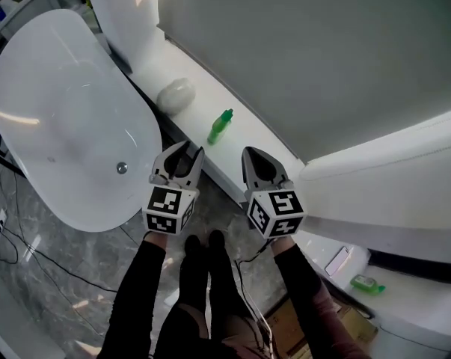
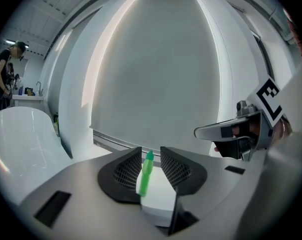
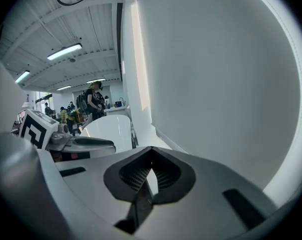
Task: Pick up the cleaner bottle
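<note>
Our left gripper (image 1: 194, 149) has its jaws spread with nothing pinched, while our right gripper (image 3: 149, 151) has its jaws pressed together and empty. Along the left jaws we see the green cleaner bottle (image 2: 146, 173) framed in the gap but well ahead. It stands upright on the white ledge (image 1: 197, 83) beside the bathtub (image 1: 57, 88). We should centre it, advance level, and grip its body below the cap so it doesn't topple.

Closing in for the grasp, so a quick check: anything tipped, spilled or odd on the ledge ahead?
Nothing stands out. The green cleaner bottle stands upright on the white ledge, with no spill visible around it.
</note>
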A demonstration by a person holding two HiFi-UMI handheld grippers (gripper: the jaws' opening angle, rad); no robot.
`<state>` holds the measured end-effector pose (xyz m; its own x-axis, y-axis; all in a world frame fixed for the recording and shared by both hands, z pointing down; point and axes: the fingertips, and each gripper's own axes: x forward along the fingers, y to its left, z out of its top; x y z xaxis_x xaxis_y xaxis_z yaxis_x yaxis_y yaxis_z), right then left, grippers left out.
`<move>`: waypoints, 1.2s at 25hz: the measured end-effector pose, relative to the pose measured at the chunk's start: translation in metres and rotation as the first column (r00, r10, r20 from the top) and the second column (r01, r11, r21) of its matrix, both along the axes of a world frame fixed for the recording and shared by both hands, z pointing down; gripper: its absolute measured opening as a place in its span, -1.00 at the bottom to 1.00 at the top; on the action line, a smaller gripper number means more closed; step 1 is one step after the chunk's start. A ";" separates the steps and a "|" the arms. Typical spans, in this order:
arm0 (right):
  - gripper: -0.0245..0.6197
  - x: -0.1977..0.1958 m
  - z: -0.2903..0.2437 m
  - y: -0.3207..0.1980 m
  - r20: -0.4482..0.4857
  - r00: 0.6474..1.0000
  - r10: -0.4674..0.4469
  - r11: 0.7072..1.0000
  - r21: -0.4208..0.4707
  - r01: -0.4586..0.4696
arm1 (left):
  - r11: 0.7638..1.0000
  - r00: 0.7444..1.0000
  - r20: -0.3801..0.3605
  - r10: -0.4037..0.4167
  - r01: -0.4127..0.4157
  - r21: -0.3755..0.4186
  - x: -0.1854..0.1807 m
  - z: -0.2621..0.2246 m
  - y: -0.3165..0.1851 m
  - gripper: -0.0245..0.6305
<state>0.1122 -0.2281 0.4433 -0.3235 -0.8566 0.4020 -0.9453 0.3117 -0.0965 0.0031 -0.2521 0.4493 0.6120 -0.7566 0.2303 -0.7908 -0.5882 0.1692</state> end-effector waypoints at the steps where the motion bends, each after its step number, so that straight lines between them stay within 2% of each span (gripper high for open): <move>1: -0.92 0.002 0.006 -0.005 -0.002 1.000 0.003 1.000 -0.004 -0.003 | 1.000 1.000 0.005 0.003 -0.003 -0.007 0.003 0.008 -0.004 -0.57; 7: -0.92 0.011 0.041 -0.029 -0.016 1.000 0.021 0.999 -0.025 -0.022 | 0.998 0.998 0.043 0.034 -0.032 -0.059 0.020 0.062 -0.023 -0.40; 15: -0.92 0.029 0.086 -0.054 -0.008 0.998 0.059 0.996 -0.060 -0.060 | 0.993 0.993 0.101 0.057 -0.046 -0.104 0.041 0.119 -0.049 -0.29; 30: -0.92 0.054 0.158 -0.087 0.009 0.996 0.084 0.987 -0.141 -0.082 | 0.986 0.974 0.210 0.089 -0.056 -0.159 0.080 0.209 -0.086 -0.19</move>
<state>0.1660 -0.3148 0.6009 -0.2603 -0.8162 0.5158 -0.9655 0.2147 -0.1476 0.0827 -0.3380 0.6587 0.5872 -0.6583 0.4711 -0.7747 -0.6258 0.0912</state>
